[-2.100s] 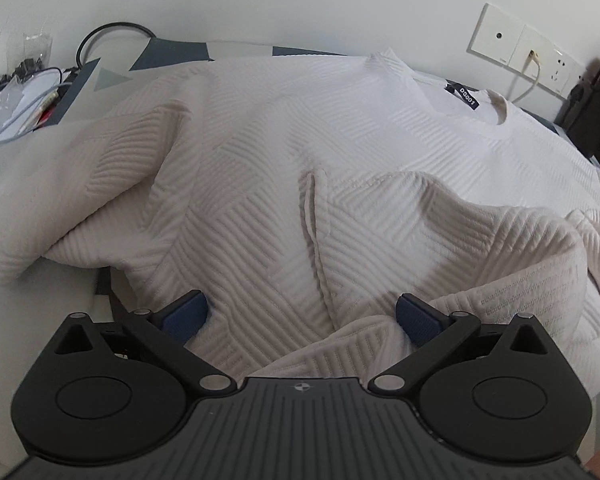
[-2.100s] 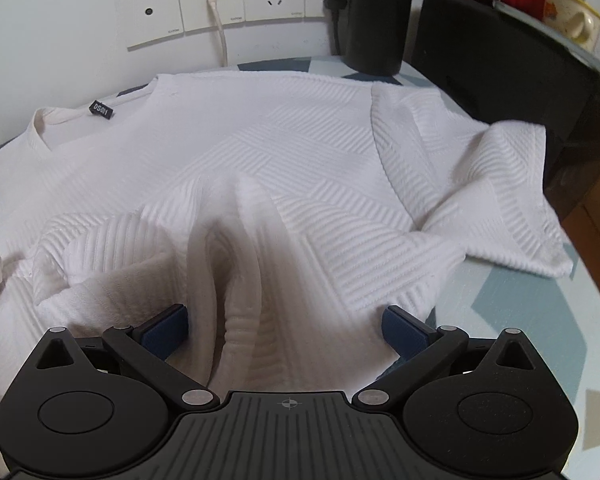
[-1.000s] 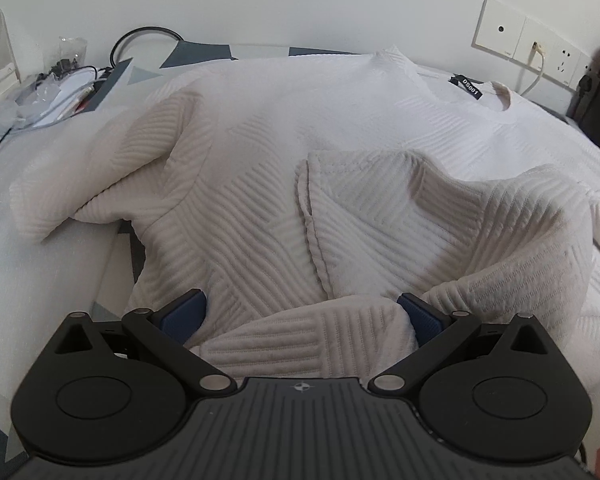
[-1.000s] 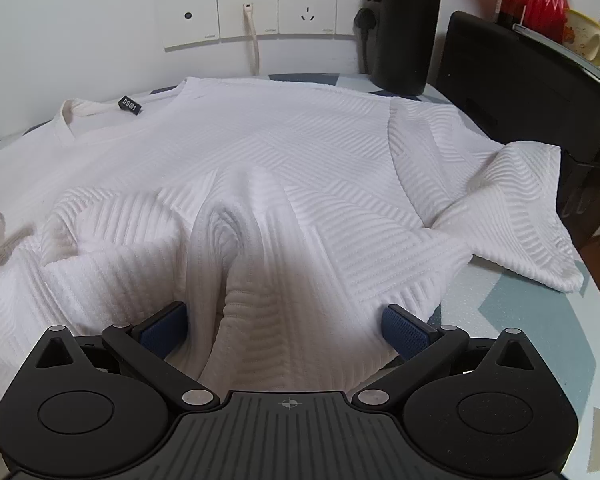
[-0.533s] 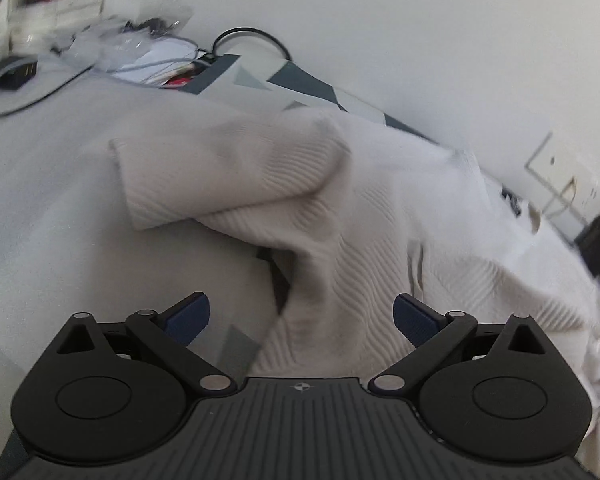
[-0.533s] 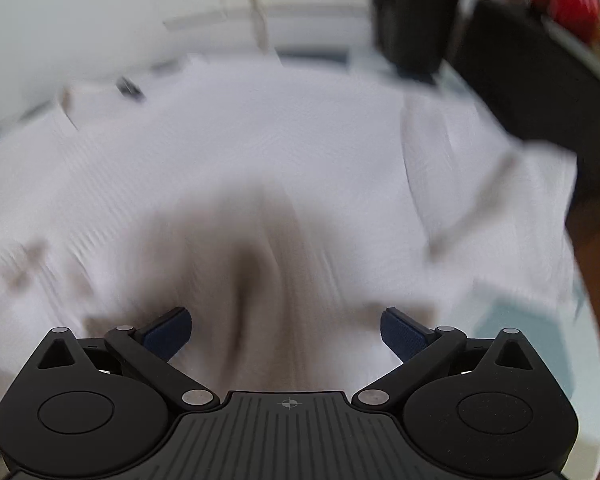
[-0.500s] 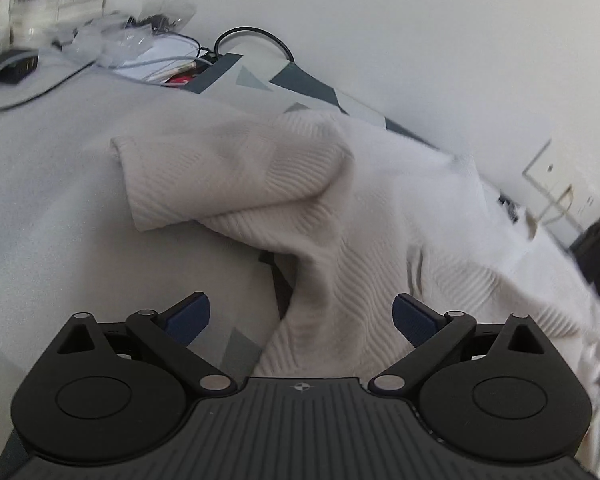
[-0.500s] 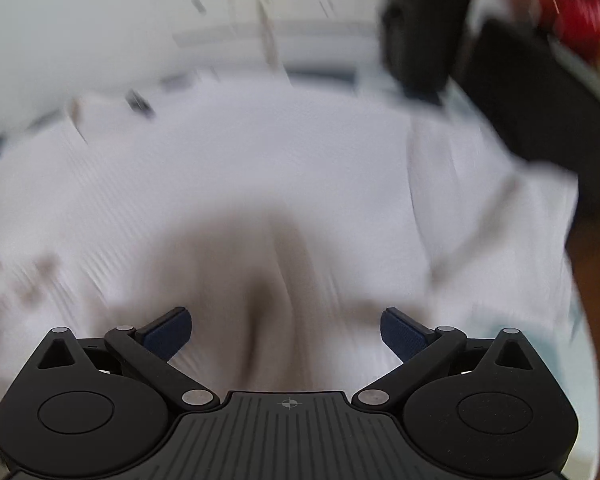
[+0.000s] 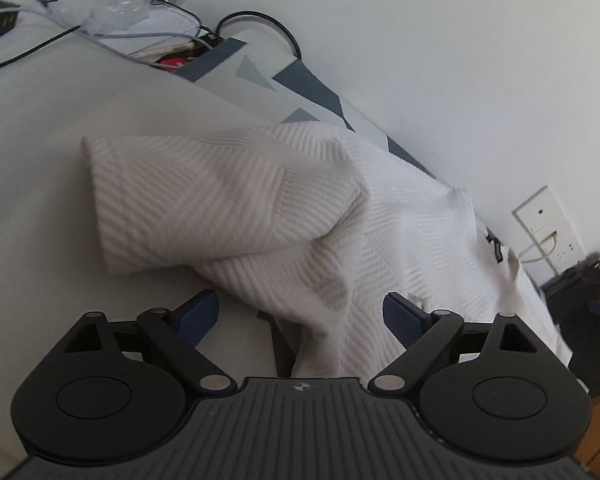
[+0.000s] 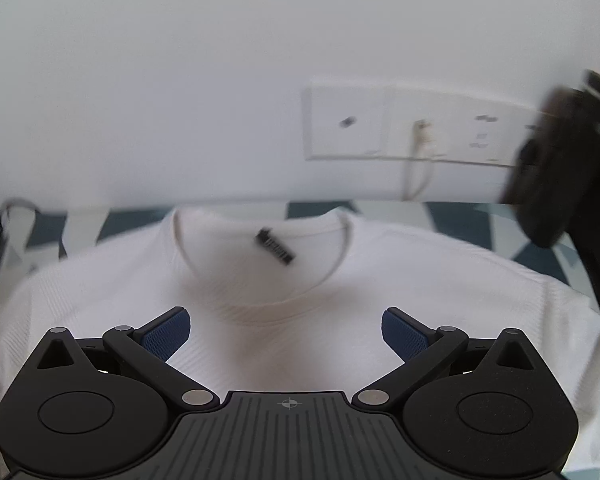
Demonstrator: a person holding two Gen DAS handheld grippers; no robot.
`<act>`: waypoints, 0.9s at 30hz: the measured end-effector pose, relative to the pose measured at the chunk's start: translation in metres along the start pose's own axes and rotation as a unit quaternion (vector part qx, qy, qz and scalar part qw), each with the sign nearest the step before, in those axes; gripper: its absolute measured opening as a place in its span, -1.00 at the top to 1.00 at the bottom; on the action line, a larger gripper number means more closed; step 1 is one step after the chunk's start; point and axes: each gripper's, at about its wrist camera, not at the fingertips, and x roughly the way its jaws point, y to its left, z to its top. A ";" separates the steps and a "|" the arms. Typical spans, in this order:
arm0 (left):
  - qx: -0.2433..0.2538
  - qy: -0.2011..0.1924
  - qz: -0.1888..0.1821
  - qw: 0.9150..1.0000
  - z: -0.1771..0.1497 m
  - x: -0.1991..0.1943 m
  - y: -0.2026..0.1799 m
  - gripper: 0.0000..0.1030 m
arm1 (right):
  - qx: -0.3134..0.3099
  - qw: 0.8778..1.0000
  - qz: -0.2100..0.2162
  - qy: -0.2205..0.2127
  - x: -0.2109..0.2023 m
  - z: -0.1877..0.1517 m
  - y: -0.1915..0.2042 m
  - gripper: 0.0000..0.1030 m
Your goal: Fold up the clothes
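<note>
Now that both grippers are swinging away from the hem, the cream-white ribbed-knit sweater (image 9: 260, 216) is lying released on the grey-and-white patterned table (image 9: 260, 76). The left gripper (image 9: 300, 312), fingers spread wide and holding nothing, is turning toward the folded-over left sleeve (image 9: 204, 196). The right gripper (image 10: 286, 330), equally spread and empty, is hovering over the blurred neckline (image 10: 260, 264), whereas a second ago both were straddling bunched fabric. The bottom fold looks placed; the sleeves probably come next.
</note>
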 end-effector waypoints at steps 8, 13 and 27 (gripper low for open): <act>-0.031 -0.003 -0.022 0.999 0.005 -0.002 0.019 -0.24 | -0.007 0.998 -0.038 0.041 0.032 -0.050 0.010 -0.98; -0.018 -0.008 0.016 1.000 0.019 0.005 0.023 -0.25 | 0.036 0.997 -0.050 0.048 0.027 -0.084 -0.020 -0.98; -0.033 -0.085 0.091 0.992 0.079 0.034 -0.007 0.76 | 0.045 0.995 -0.092 0.015 0.018 -0.111 -0.056 -0.98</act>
